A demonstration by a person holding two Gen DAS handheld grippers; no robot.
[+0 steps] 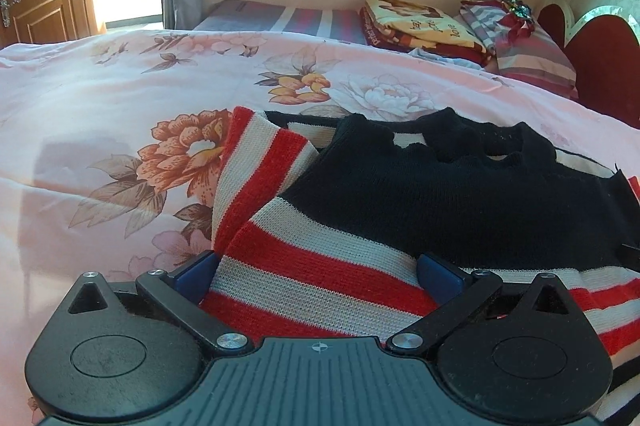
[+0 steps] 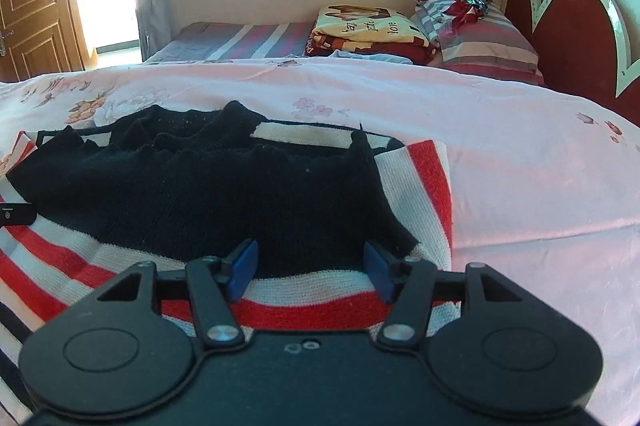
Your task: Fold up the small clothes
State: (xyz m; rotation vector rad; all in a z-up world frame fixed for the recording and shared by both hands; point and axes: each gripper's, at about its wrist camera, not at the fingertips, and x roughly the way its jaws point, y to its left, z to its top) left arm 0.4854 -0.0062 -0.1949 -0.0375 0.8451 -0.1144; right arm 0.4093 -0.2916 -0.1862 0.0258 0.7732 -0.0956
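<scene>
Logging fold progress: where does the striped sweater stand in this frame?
Done: the striped sweater lies on the floral bedspread with its left sleeve and right sleeve already turned inward. In hand: the left gripper and right gripper stand open over the near hem, fabric between the fingers, not pinched. Left: gripping the hem and folding it up toward the black collar.

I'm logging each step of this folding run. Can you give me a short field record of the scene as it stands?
garment: black, red and white striped knit sweater, sleeves folded over its body
surface: pink floral bedspread
left tongs: open, over the striped hem
right tongs: open, over the hem by the black band
background: folded yellow and red blanket, striped pillow
</scene>
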